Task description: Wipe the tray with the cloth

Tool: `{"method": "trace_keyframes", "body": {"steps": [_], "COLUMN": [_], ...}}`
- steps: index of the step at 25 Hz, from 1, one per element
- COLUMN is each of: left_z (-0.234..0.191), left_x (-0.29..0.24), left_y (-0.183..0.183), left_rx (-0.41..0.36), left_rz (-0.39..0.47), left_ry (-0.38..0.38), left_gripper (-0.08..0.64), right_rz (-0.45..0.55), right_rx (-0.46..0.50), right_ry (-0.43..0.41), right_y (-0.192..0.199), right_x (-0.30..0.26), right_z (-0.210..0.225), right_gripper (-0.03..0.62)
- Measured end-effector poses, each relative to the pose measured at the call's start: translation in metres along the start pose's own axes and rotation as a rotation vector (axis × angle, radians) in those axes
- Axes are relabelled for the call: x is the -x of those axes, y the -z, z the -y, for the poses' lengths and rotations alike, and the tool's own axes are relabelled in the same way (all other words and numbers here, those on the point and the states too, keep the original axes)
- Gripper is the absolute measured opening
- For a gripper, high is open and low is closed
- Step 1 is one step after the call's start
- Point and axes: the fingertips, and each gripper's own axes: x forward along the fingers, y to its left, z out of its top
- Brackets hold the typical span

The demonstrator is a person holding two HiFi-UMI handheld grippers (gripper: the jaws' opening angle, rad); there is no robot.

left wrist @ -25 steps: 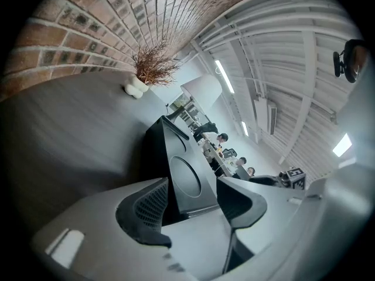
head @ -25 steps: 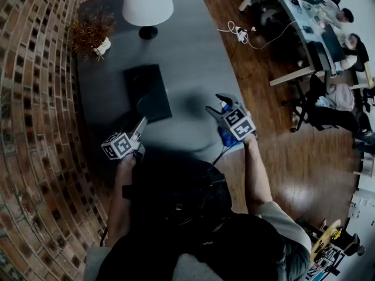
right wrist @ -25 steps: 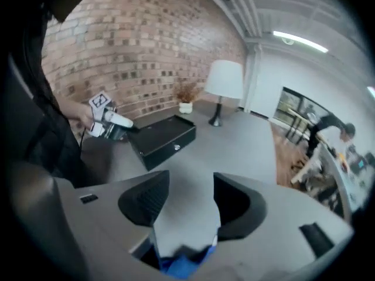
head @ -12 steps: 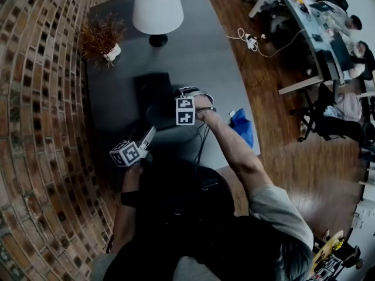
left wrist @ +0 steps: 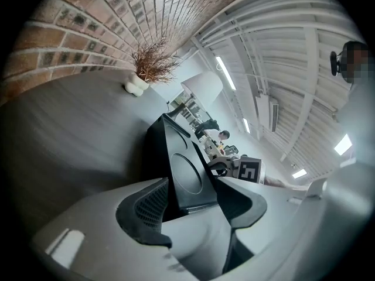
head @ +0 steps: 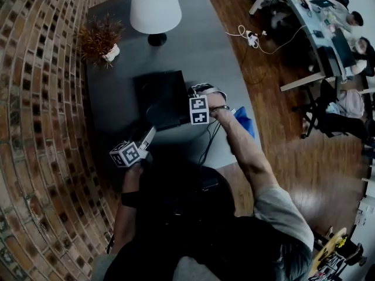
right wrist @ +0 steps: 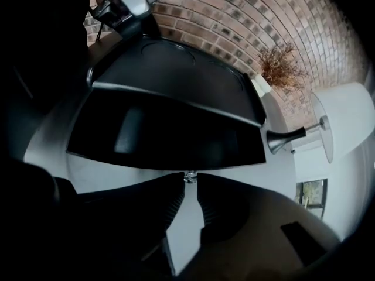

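The black tray (head: 161,95) lies on the grey table (head: 199,45); in the right gripper view the tray (right wrist: 176,81) fills the middle, one side looking raised. My left gripper (head: 150,132) is shut on the tray's near edge, and the tray (left wrist: 179,163) stands between its pads in the left gripper view (left wrist: 193,202). My right gripper (head: 188,105) points down at the tray's right rim. Its jaws have just been closing and are shut (right wrist: 188,179), with nothing held between them. The blue cloth (head: 244,122) lies loose by the table's right edge, beside my right forearm.
A white lamp (head: 154,7) and a potted dry plant (head: 99,37) stand at the table's far end. A brick wall (head: 35,127) runs along the left. A black cable (head: 208,139) trails below the right hand. Desks with people (head: 328,22) are far right.
My right gripper has left the blue cloth at the table's right edge, swung left and down to the tray's right rim, and shut its jaws. The left gripper has stayed put.
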Motion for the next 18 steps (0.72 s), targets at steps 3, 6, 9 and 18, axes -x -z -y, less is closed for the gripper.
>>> {"method": "trace_keyframes", "body": {"steps": [3, 6, 9, 18], "left_z": [-0.001, -0.003, -0.003, 0.002], "left_x": [0.0, 0.001, 0.001, 0.001], "left_y": [-0.001, 0.001, 0.001, 0.009], "left_rx": [-0.005, 0.0, -0.001, -0.007], "left_rz": [-0.004, -0.008, -0.008, -0.034], "left_ry": [-0.003, -0.01, -0.012, -0.016], "left_gripper": [0.259, 0.259, 0.253, 0.25], "right_rz": [-0.038, -0.07, -0.061, -0.134], "right_rx": [-0.028, -0.056, -0.101, -0.228], "right_ry": [-0.006, -0.022, -0.031, 0.084], "right_y": [0.029, 0.051, 0.057, 0.075], "right_x": [0.001, -0.001, -0.004, -0.006], "right_z": [-0.003, -0.01, -0.014, 0.0], "right_gripper": [0.071, 0.071, 0.071, 0.106]}}
